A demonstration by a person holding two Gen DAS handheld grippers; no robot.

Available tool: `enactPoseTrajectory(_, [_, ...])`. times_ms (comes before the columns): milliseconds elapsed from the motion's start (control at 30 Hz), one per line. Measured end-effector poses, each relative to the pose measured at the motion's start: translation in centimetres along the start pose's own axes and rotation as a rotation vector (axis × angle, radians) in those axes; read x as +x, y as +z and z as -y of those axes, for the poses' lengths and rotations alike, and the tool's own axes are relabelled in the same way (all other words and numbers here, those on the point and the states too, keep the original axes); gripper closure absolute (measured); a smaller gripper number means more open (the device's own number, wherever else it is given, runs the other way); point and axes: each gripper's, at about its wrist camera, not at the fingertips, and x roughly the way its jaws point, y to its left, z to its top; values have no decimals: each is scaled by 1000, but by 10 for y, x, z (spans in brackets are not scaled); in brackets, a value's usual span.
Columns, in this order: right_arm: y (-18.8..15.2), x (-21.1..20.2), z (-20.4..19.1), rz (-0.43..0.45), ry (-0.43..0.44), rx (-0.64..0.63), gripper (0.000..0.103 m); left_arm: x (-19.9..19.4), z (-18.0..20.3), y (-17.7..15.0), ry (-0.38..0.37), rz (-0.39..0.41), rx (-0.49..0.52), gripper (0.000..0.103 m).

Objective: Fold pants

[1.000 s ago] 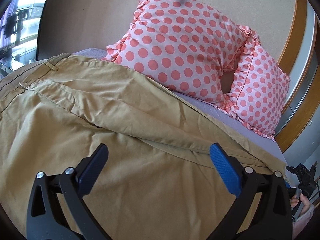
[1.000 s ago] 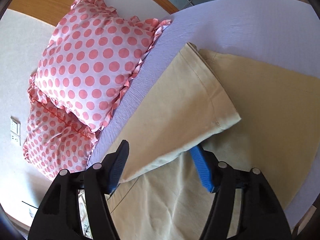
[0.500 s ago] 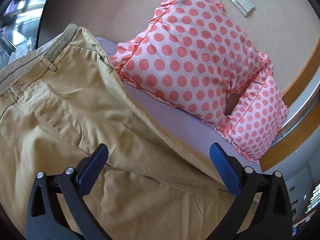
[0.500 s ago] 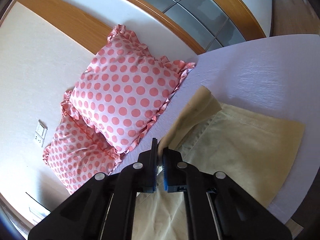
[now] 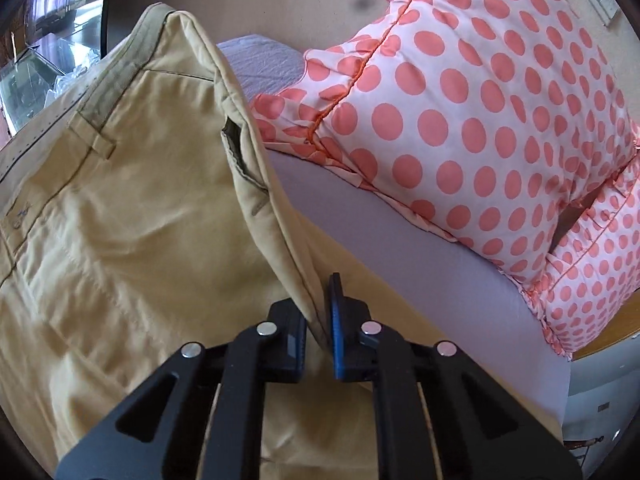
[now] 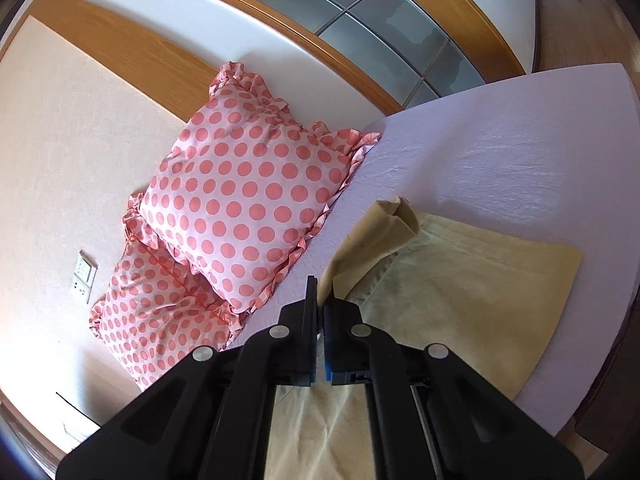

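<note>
Both grippers are clenched on the khaki pants point(image 5: 120, 208), which lie on the lilac bed point(image 6: 520, 152): the left gripper point(image 5: 319, 320) pinches the raised side seam below the waistband, the right gripper point(image 6: 320, 304) a lifted leg edge. Polka-dot pillows point(image 6: 240, 200) sit ahead-left of the right gripper.

The pants point(image 5: 120, 208) run off the left and bottom edges of the left wrist view, so their full spread cannot be seen. The fold of cloth pinched in the left gripper point(image 5: 319, 320) hides its own underside and part of the bed sheet point(image 5: 400, 248) behind it. In the right wrist view, the gripper body covers the pants' near part point(image 6: 460, 300). The lower pillow point(image 6: 160, 312) is partly hidden behind the upper one point(image 6: 248, 200). The wall switch point(image 6: 84, 276) is too small to read.
</note>
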Motion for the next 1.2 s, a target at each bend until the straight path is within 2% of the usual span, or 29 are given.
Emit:
enactPoseTrajectory(67, [-1,-1,1,5,-12,-9,101,-32,-1,-19,-23,58,45,96])
enactPoseTrajectory(200, [-5,-2,11,-13,-44,8,101,-111,-19,-78,-77,165,122,96])
enactPoseTrajectory(267, [-9,0,17,-43,-80,14,100,-134,-34,-106,-69,185,135,93])
enactPoseTrajectory(333, [-13,3,25,-82,-117,45,99,-140,-49,-125,-50,169,124,90])
enactPoseTrajectory(400, [-16,4,33,-112,-129,87,93,-138,-61,-134,-58,143,100,90])
enactPoseTrajectory(467, [-19,4,37,-128,-139,100,77,-135,-66,-138,-66,135,80,89])
enactPoseTrajectory(567, [-21,3,35,-125,-136,85,75,-131,-64,-138,-57,130,76,88])
enactPoseTrajectory(633, [-22,10,31,-132,-133,53,78,-130,-62,-136,-59,139,75,88])
enactPoseTrajectory(667, [-22,16,29,-152,-136,24,101,-131,-62,-134,-63,147,75,88])
enactPoseTrajectory(733, [-19,16,25,-142,-96,15,101,-132,-62,-133,-65,160,76,89])
enactPoseTrajectory(867, [-3,-15,23,-11,-60,10,101,-146,-64,-147,-61,179,95,92])
enactPoseTrajectory(1000, [-1,-23,31,-20,-87,2,101,-162,-75,-174,-78,187,80,93])
enactPoseTrajectory(1200, [-6,-24,50,-43,-138,31,101,-167,-94,-227,-38,191,65,93])
